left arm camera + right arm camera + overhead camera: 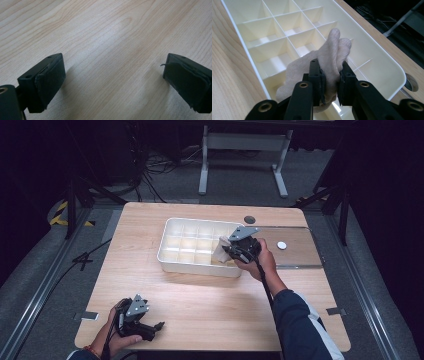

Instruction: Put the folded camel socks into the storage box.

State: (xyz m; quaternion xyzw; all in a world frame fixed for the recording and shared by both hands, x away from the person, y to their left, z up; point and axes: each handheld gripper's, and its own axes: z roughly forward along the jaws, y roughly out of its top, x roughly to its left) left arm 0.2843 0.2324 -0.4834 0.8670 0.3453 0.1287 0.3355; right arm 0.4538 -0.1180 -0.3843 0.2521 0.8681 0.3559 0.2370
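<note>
The right gripper (234, 249) hangs over the near right corner of the white divided tray (172, 262), its jaws pointing away from the person and down into the tray, pressed close together on a bunched beige cloth (329, 53). The right hand (257, 260) wraps the gripper body just beside the tray's right end, the dark-sleeved forearm running back toward the person. The left gripper (159, 326) sits well apart from the tray, near the person, low over the wood, jaws spread wide with nothing between them, the left hand (117, 337) curled round its body.
</note>
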